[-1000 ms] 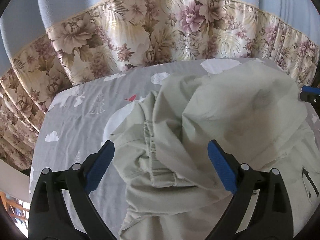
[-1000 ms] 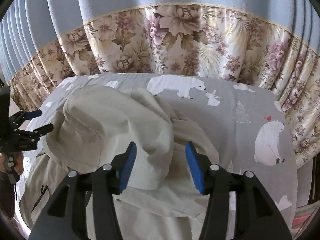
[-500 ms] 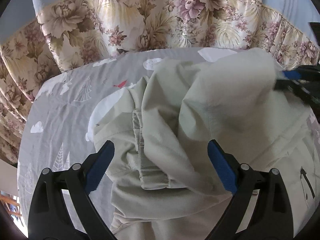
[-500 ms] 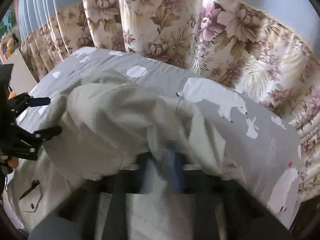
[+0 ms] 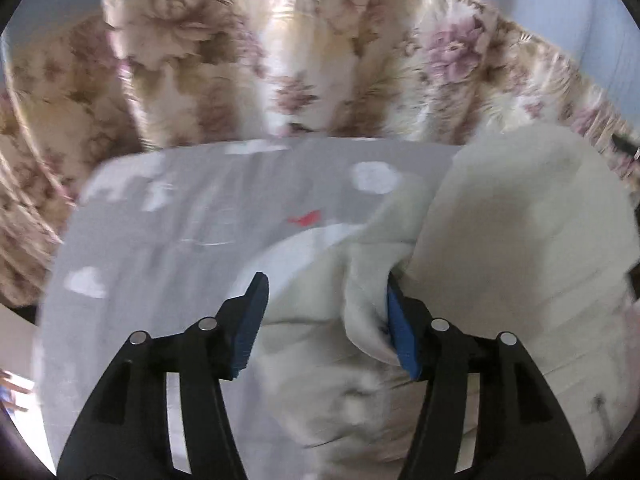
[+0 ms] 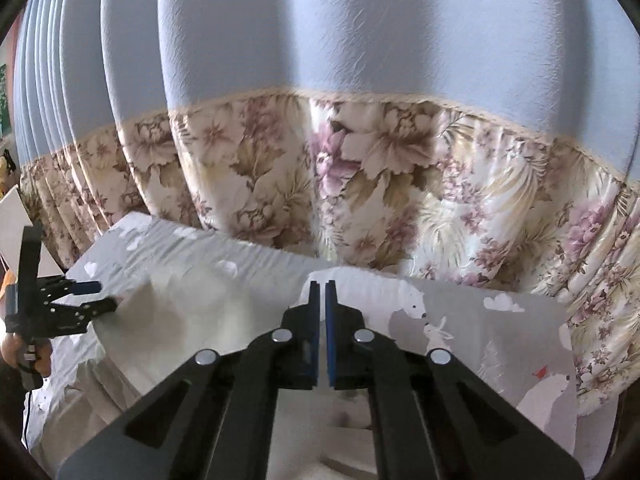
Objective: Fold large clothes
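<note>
A pale green garment (image 5: pixel 500 280) is heaped on a grey printed bedsheet (image 5: pixel 160 260), filling the left wrist view from 2 to 6 o'clock; a flowered curtain (image 5: pixel 280 60) hangs behind the bed.

The left gripper (image 5: pixel 326 320) is held with its jaws apart, a ridge of cloth standing between them and pressed against the right-hand pad; nothing is clamped yet. The view is blurred, so the cloth's layering cannot be read.

The right gripper (image 6: pixel 320 336) is seen with its jaws nearly together, only a thin slit left between the pads. No cloth is seen in that slit; whether any is pinched lower down, out of sight, cannot be told. The garment (image 6: pixel 192 320) lies at 8 to 9 o'clock in this view, with the left gripper (image 6: pixel 94 296) at its edge.

Several risks may be judged from here. If the left jaws are closed on the bunched ridge, more than one layer could be caught, and the fold would be dragged askew. If the right grip is empty, a lift would be made from one side only, and the heap would twist or slide towards the sheet's edge. The bedsheet itself could be pinched with the cloth.
</note>
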Motion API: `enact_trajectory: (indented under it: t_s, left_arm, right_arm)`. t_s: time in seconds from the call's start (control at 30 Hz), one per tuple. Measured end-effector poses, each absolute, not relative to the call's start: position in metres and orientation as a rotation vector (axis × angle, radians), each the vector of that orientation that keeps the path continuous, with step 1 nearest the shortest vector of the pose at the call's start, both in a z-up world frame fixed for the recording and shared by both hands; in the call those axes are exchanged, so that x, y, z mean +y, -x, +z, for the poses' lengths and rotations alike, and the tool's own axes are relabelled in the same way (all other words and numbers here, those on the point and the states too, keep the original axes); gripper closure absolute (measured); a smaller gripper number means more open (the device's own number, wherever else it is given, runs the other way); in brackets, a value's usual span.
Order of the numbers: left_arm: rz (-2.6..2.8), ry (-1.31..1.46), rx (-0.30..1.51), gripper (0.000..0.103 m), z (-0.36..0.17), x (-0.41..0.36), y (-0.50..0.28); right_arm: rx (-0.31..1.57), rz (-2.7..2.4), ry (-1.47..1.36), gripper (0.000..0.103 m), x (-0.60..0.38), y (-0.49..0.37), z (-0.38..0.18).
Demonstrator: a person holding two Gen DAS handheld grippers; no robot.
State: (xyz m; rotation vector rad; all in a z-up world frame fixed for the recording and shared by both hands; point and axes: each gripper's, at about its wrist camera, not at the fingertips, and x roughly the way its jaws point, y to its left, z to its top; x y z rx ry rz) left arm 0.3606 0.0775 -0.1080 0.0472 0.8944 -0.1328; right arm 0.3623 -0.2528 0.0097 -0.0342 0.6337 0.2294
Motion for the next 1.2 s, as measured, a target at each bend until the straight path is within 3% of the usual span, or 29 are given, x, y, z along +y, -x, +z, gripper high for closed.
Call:
enact_trajectory:
  t_s: [0.13,0.27,0.33,0.37,0.43,0.53,0.57,0.63,0.67,0.7,0.73,0.77,0.87,1.03,1.2]
  left_arm:
    - [-0.132,-0.055,0.898,0.034,-0.097,0.079,-0.35]
    - [-0.19,-0.123,0.847,0.015,-0.084,0.066,-0.339]
    - [-0.211,-0.171,0.83,0.012,-0.081,0.053,-0.343]
    - [-0.234,-0.197,0.832,0.011,-0.082,0.045,-0.348]
    - [-0.266,-0.247,0.842,0.011,-0.088,0.03,-0.358]
    - [-0.271,-0.291,0.887,0.011,-0.105,0.014,-0.379]
    - [-0.279,-0.288,0.901,0.013,-0.11,0.01,-0.385]
    - [-0.314,-0.268,0.911,0.026,-0.117,0.004,-0.393]
    - [-0.341,-0.251,0.92,0.045,-0.12,0.001,-0.396]
    - [-0.364,-0.228,0.944,0.066,-0.123,-0.003,-0.401]
    - [-0.369,-0.215,0.961,0.079,-0.125,-0.005,-0.405]
    - [-0.373,-0.202,0.972,0.096,-0.124,-0.008,-0.408]
    - [-0.396,-0.106,0.942,0.098,-0.103,-0.009,-0.412]
    - [-0.445,0.02,0.711,0.099,-0.027,-0.015,-0.385]
    - [-0.494,-0.033,0.61,0.102,-0.005,-0.027,-0.331]
  right_arm:
    - [0.689,0.329,0.018,0.098,-0.255,-0.356,0.002]
    - [0.757,0.342,0.081,0.098,-0.246,-0.337,-0.022]
    - [0.799,0.378,0.031,0.096,-0.249,-0.328,-0.032]
    - [0.819,0.399,0.012,0.091,-0.249,-0.323,-0.037]
    - [0.827,0.428,0.012,0.052,-0.244,-0.314,-0.041]
    - [0.817,0.467,0.054,0.048,-0.231,-0.297,-0.043]
    - [0.824,0.483,0.054,0.048,-0.227,-0.295,-0.045]
    - [0.861,0.488,0.082,0.048,-0.218,-0.297,-0.057]
    - [0.874,0.452,0.127,0.049,-0.213,-0.3,-0.065]
    - [0.888,0.408,0.188,0.064,-0.208,-0.307,-0.076]
    - [0.9,0.39,0.219,0.101,-0.206,-0.31,-0.081]
    - [0.896,0.343,0.259,0.101,-0.206,-0.318,-0.085]
    - [0.77,0.187,0.336,0.102,-0.22,-0.33,-0.067]
    - [0.534,0.094,0.311,0.102,-0.242,-0.32,-0.021]
    - [0.538,0.174,0.254,0.102,-0.258,-0.283,-0.03]
